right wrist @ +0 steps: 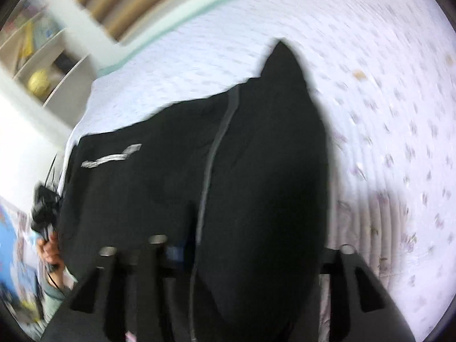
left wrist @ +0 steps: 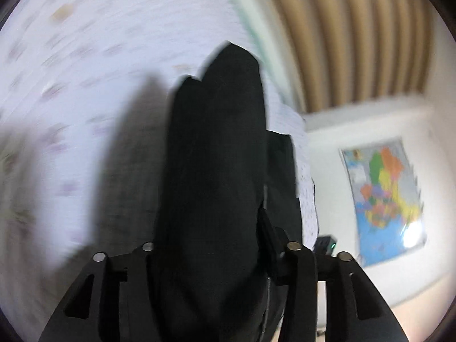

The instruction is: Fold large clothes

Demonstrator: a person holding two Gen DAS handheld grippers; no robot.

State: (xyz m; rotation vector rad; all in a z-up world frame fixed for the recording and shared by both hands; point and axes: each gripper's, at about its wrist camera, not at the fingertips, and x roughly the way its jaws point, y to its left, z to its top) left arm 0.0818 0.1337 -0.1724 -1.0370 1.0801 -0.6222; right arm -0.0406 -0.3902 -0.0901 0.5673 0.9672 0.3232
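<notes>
A large black garment point(left wrist: 216, 156) is bunched between my left gripper's point(left wrist: 216, 176) jaws and covers its fingertips; it is raised off the bed and casts a shadow on the sheet. In the right wrist view the same black garment point(right wrist: 256, 171), with a grey seam and a white logo, drapes over my right gripper point(right wrist: 245, 199) and stretches left toward the other gripper point(right wrist: 42, 156), held by a hand point(right wrist: 50, 248). Both sets of pads are hidden under cloth. Both views are blurred.
Under the garment lies a bed with a white, pale-flowered sheet point(right wrist: 384, 85) and a green edge. Beige curtains point(left wrist: 342, 42) hang behind it. There is a coloured map point(left wrist: 384, 199) on the wall, and a white shelf point(right wrist: 65, 65) holds a yellow ball point(right wrist: 38, 81).
</notes>
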